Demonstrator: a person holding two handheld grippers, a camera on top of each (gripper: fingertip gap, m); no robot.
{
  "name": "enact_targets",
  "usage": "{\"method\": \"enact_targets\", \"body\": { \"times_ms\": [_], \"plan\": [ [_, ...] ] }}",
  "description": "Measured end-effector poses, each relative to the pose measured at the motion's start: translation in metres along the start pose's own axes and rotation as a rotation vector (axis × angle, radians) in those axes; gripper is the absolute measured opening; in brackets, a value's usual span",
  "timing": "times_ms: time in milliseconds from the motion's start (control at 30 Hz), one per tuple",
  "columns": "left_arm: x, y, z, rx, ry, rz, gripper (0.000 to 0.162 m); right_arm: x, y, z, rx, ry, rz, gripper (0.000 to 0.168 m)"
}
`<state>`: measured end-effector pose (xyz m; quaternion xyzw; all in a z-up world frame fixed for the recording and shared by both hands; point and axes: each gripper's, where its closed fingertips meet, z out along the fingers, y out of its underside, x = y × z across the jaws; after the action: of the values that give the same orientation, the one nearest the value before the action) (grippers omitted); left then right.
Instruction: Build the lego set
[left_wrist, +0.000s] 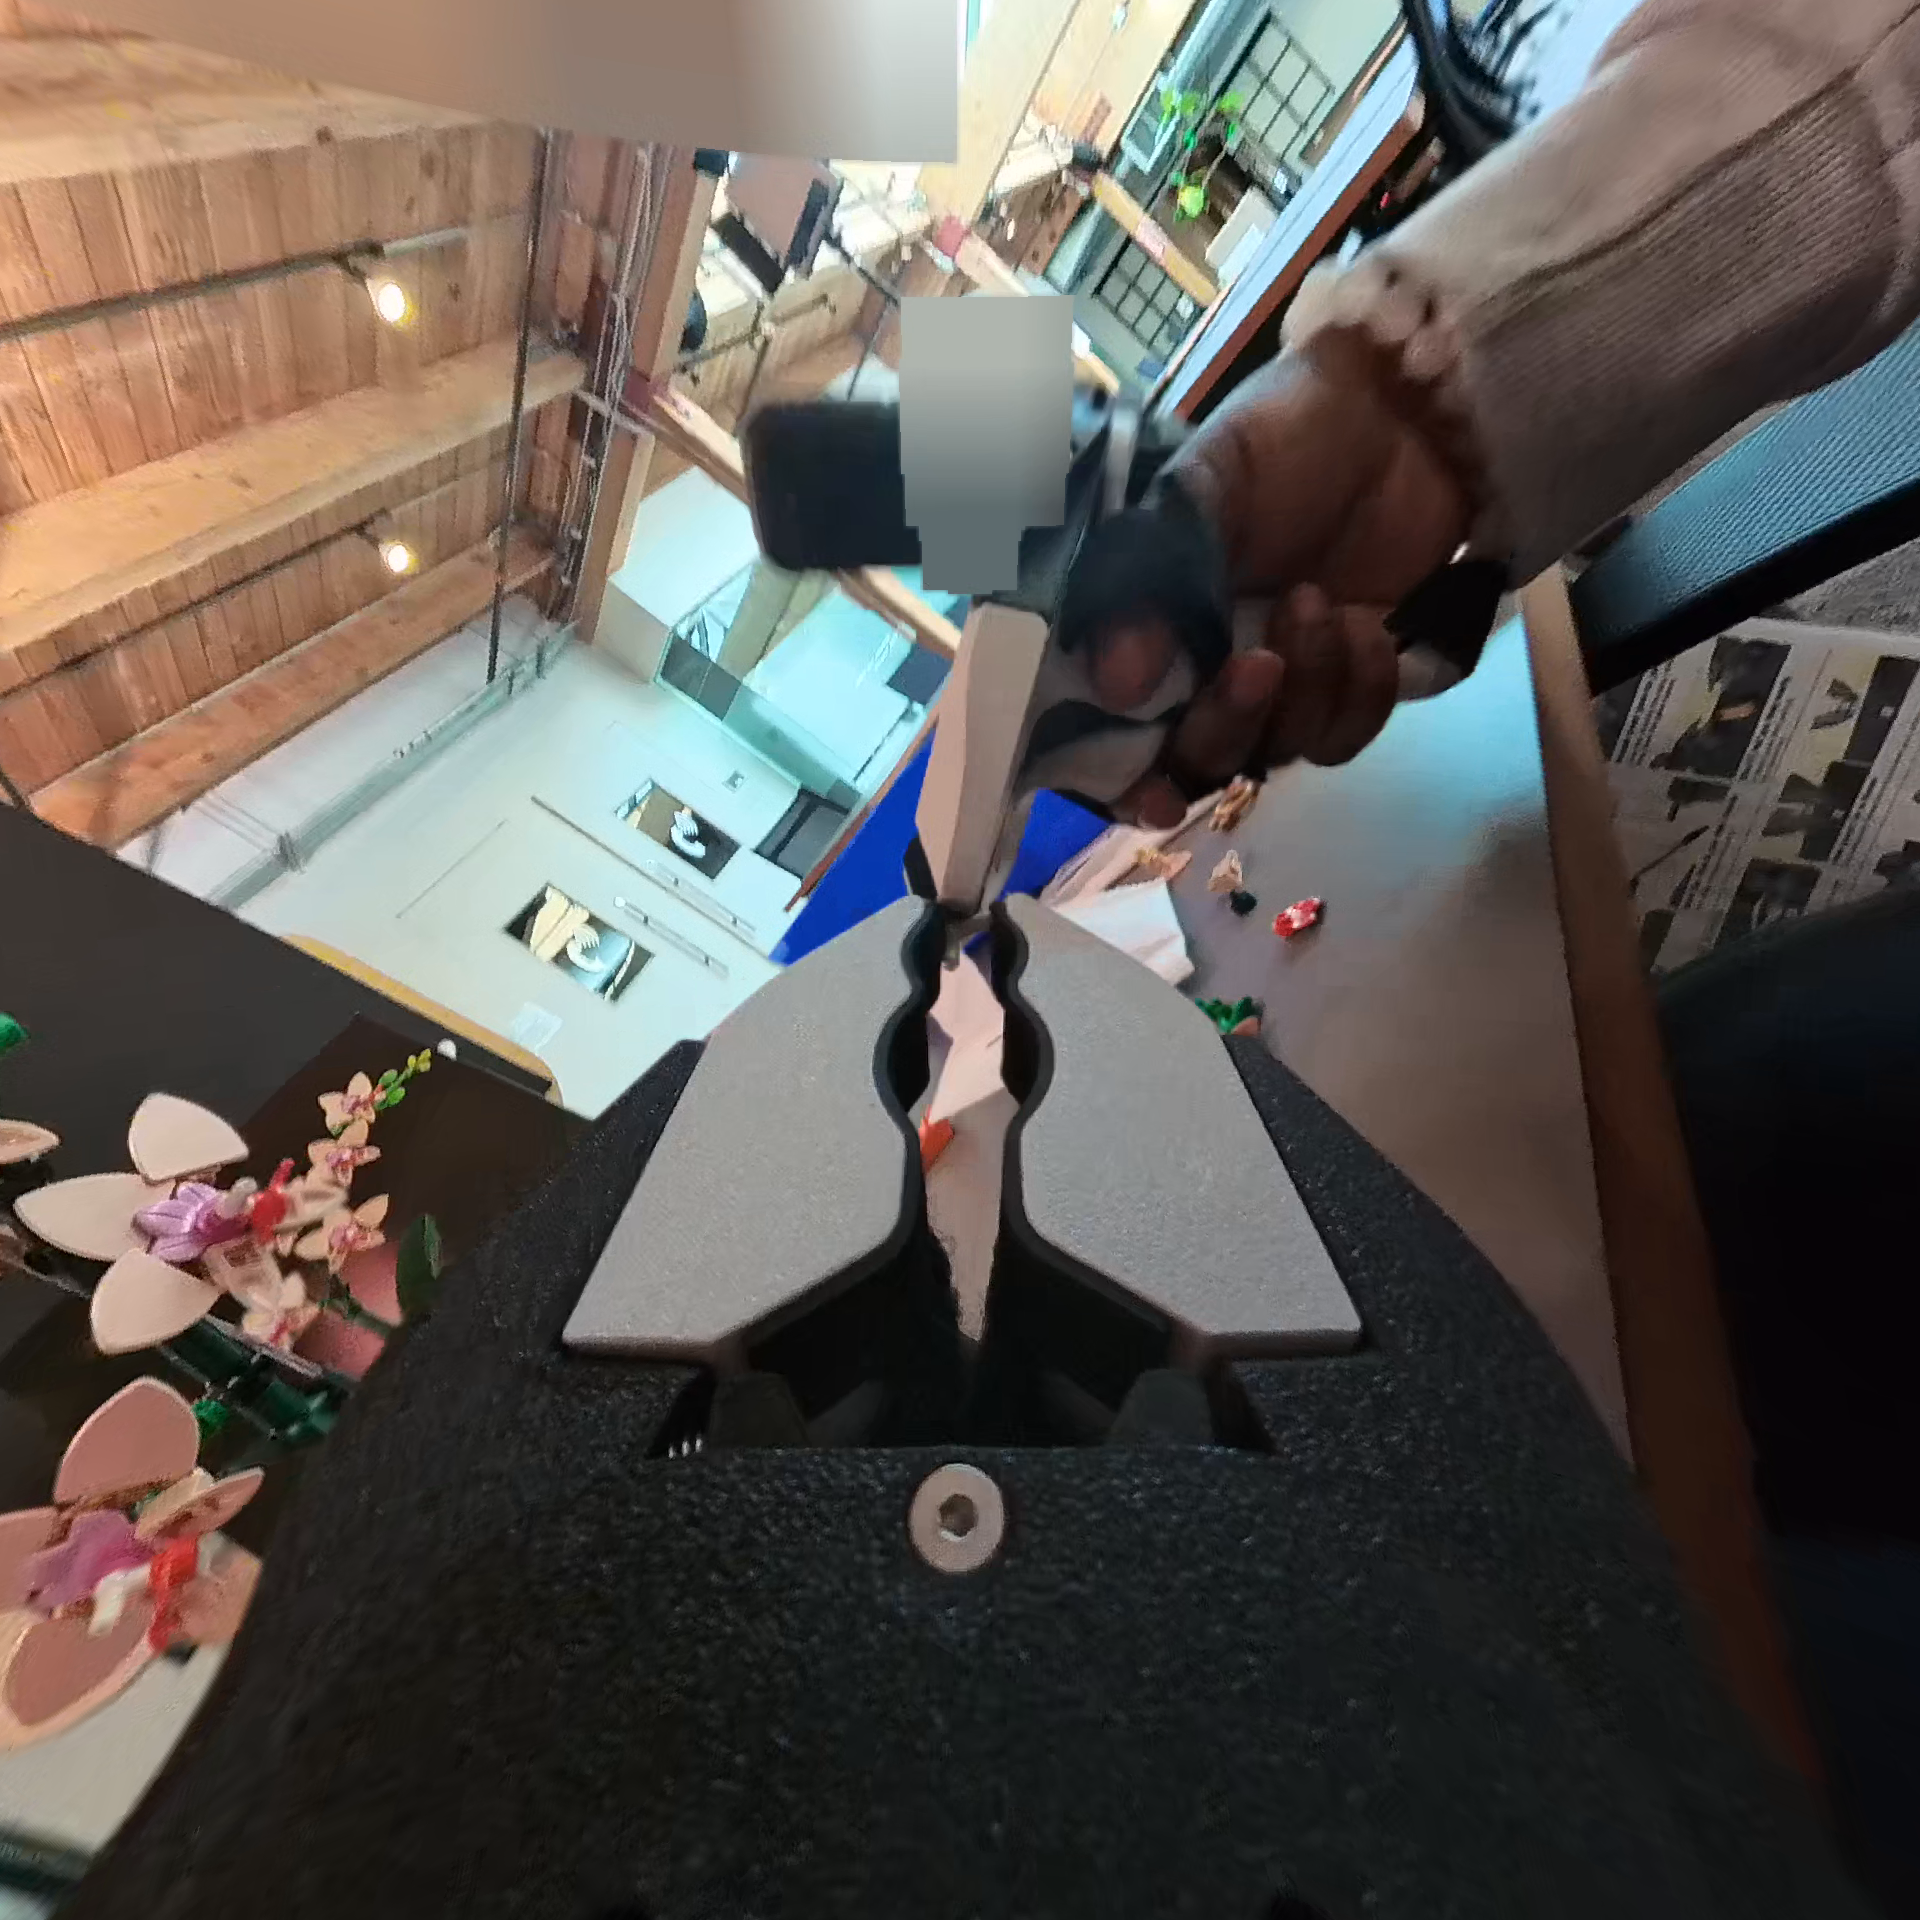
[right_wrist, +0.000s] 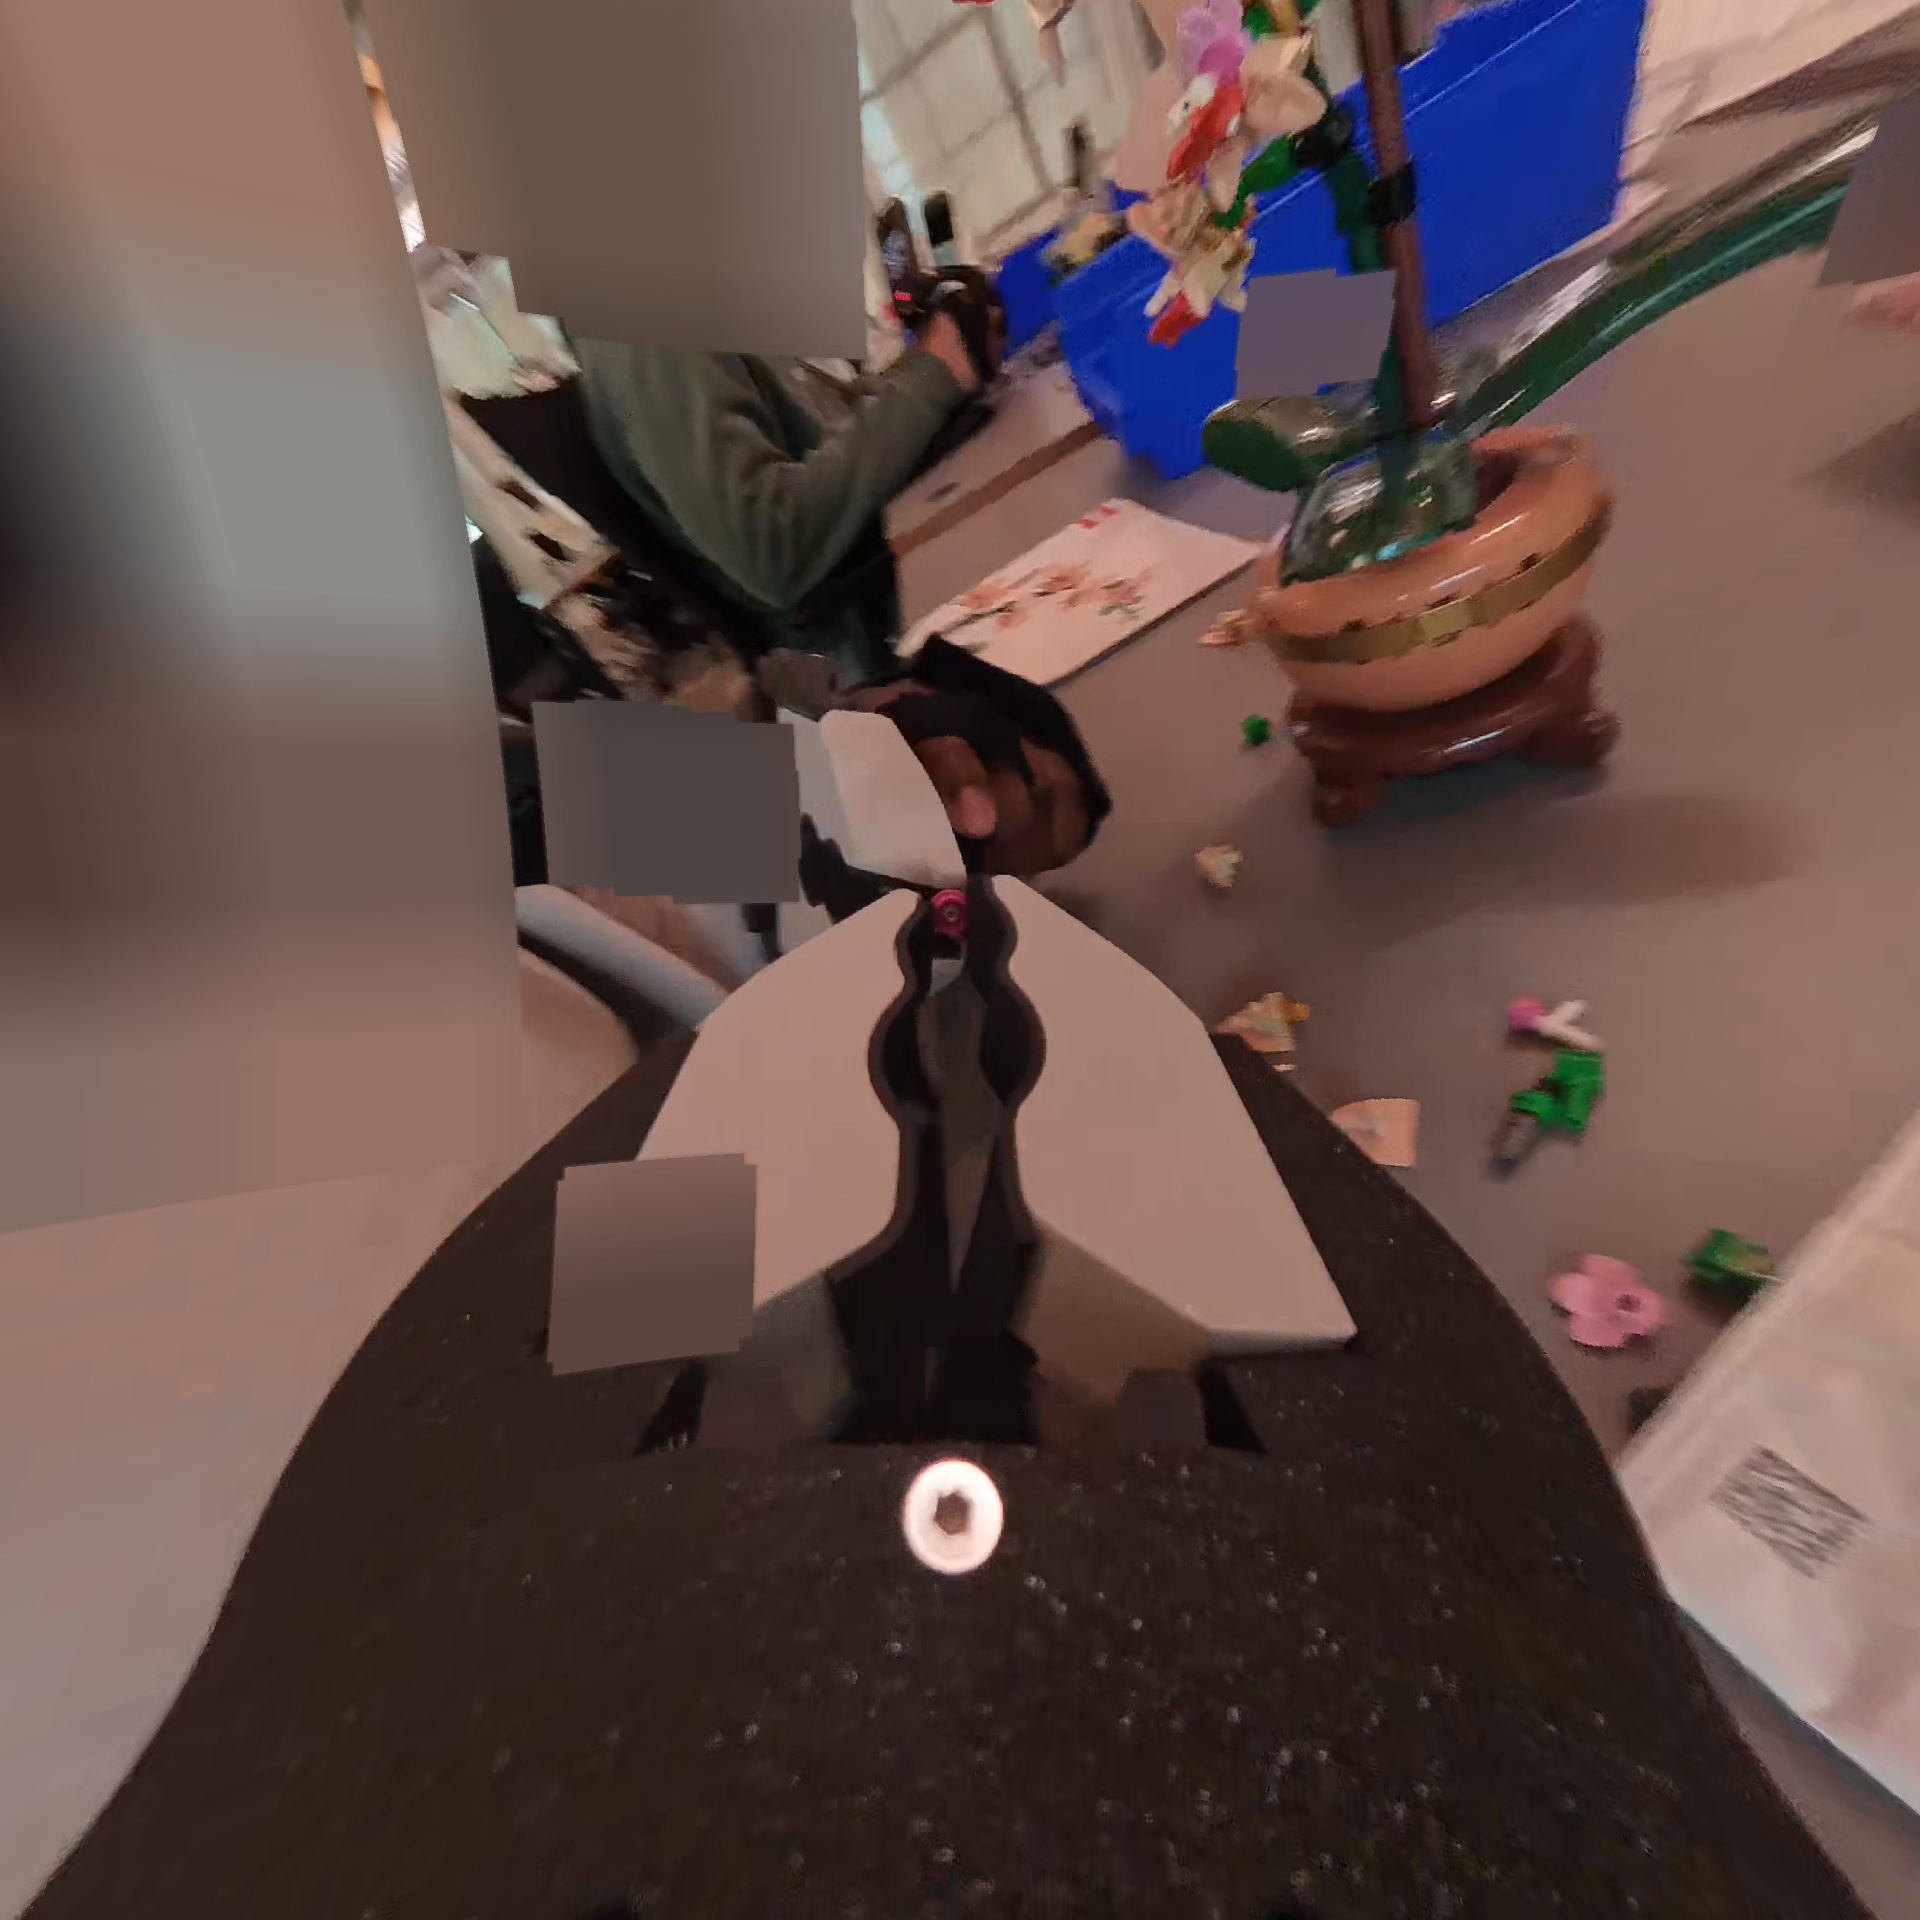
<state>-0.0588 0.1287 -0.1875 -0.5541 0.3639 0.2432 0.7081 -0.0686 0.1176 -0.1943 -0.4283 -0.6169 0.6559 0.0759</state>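
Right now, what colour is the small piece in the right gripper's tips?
Dark pink piece, clearest in the right wrist view.

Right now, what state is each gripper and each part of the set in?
Right gripper: shut on a small magenta piece.
Left gripper: nearly shut, tips meeting the right gripper's; contents unclear.
Flower pot: upright on its brown stand, stem and leaves fitted.
Pink flower: loose on the table.
Green pieces: loose, unattached.

Small magenta piece between fingers

Loft-style workshop, exposed timber ceiling, grey worktable, blue storage bins
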Motion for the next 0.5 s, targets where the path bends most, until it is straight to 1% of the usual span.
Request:
{"method": "enact_targets", "body": {
  "times_ms": [33,100,167,367,400,433,467,500],
  "plan": [
    [0.000,0.004,0.002,-0.035,-0.007,0.001,0.008,0.005,0.000,0.000,-0.011,0.083,-0.073,0.005],
    [-0.003,0.011,0.004,-0.092,-0.033,-0.015,0.008,0.013,-0.003,-0.001,-0.023,0.263,-0.241,0.005],
    [-0.005,0.016,0.006,-0.134,-0.047,-0.082,0.007,0.019,-0.006,-0.002,-0.041,0.428,-0.392,0.005],
    [-0.001,0.029,0.009,-0.232,-0.036,-0.162,0.005,0.031,-0.007,-0.005,-0.095,0.721,-0.647,0.005],
    [0.005,0.027,0.009,-0.226,-0.004,-0.182,0.000,0.036,-0.011,-0.010,-0.085,0.799,-0.679,0.005],
    [0.011,0.019,0.008,-0.186,0.027,-0.211,0.000,0.050,-0.021,-0.032,-0.107,0.980,-0.773,0.004],
    [0.012,0.017,0.008,-0.194,0.013,-0.186,0.000,0.058,-0.024,-0.044,-0.148,1.038,-0.811,0.004],
    [0.008,0.025,0.008,-0.232,-0.017,-0.115,0.000,0.053,-0.021,-0.037,-0.100,0.917,-0.725,0.003]
  ]
}}
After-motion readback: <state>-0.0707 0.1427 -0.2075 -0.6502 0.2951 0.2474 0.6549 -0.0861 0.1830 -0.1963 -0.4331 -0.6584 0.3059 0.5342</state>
